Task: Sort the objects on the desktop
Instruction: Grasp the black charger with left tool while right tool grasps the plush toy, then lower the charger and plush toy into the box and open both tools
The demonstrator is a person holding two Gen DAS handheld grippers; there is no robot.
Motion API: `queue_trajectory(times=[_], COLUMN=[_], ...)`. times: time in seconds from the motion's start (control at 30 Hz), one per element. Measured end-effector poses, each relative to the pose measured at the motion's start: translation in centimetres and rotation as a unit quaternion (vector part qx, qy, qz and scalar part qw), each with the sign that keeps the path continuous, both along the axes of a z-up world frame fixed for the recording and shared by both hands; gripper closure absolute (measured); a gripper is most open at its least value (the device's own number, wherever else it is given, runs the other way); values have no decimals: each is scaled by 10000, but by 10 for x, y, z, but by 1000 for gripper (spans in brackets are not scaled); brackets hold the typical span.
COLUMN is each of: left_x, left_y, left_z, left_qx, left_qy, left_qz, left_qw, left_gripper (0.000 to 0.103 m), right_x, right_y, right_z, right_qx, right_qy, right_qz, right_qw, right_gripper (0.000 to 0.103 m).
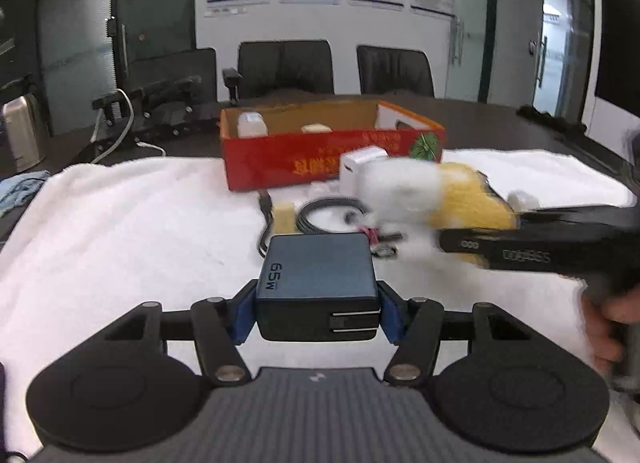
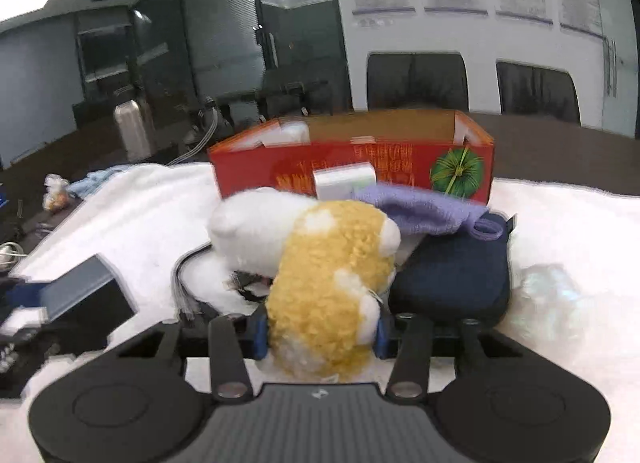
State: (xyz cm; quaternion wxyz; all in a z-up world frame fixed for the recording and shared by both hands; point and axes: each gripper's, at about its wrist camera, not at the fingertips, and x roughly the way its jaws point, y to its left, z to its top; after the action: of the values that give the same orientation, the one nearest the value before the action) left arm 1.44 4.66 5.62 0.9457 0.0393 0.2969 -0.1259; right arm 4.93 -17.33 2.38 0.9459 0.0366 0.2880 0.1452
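My left gripper (image 1: 316, 309) is shut on a dark blue 65W charger (image 1: 316, 283) and holds it above the white towel. My right gripper (image 2: 320, 329) is shut on a yellow and white plush toy (image 2: 328, 275); the toy also shows blurred in the left wrist view (image 1: 424, 191). A red cardboard box (image 1: 320, 155) stands open behind, with a few small items inside; it also shows in the right wrist view (image 2: 360, 167). A white charger (image 1: 360, 165) sits in front of the box.
On the white towel (image 1: 140, 223) lie a coiled dark cable (image 1: 320, 219), a small beige block (image 1: 284, 217), a purple cloth (image 2: 424, 209) and a dark navy pouch (image 2: 452, 275). A steel flask (image 2: 132, 131) and black chairs (image 1: 286, 67) stand beyond.
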Motion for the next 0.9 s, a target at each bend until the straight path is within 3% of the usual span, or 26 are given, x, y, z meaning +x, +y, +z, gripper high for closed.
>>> queue_trajectory(times=[0.13,0.2,0.3,0.37,0.47,0.63,0.77,0.9], left_x=[24,49,102,148,214,308,370,394], left_y=[5,0,-16,-29,-53,-68,-71,-74], left_z=[13,27,53,70,83,82,48,17], left_qx=[-43,-145,-357,-466,-212,-2,169,460], left_qy=[-33,-89,-243,-205,-225,156,552,392], left_qz=[111,140,119,275,465,677,1010,902], left_qw=[9999,9998,9990,9983,9984,9976,9932,9941], left_gripper=[42,42,42,42,42,42,42,43], right_x=[-40,-41,-5,42,118,234,311,354], right_y=[-21,-33,-54,-64,-65,-57,-55,-44], right_z=[37,60,100,121,136,128,101,61], right_qx=[228,217,12,-95,-542,-893,-875,-994], right_qy=[-368,-597,-972,-925,-778,11,713,1195], right_qz=[296,279,-8,-92,-276,-165,-166,-334], right_qw=[9986,9976,9953,9956,9951,9959,9935,9873], right_gripper=[58,58,58,58,58,57,57,57])
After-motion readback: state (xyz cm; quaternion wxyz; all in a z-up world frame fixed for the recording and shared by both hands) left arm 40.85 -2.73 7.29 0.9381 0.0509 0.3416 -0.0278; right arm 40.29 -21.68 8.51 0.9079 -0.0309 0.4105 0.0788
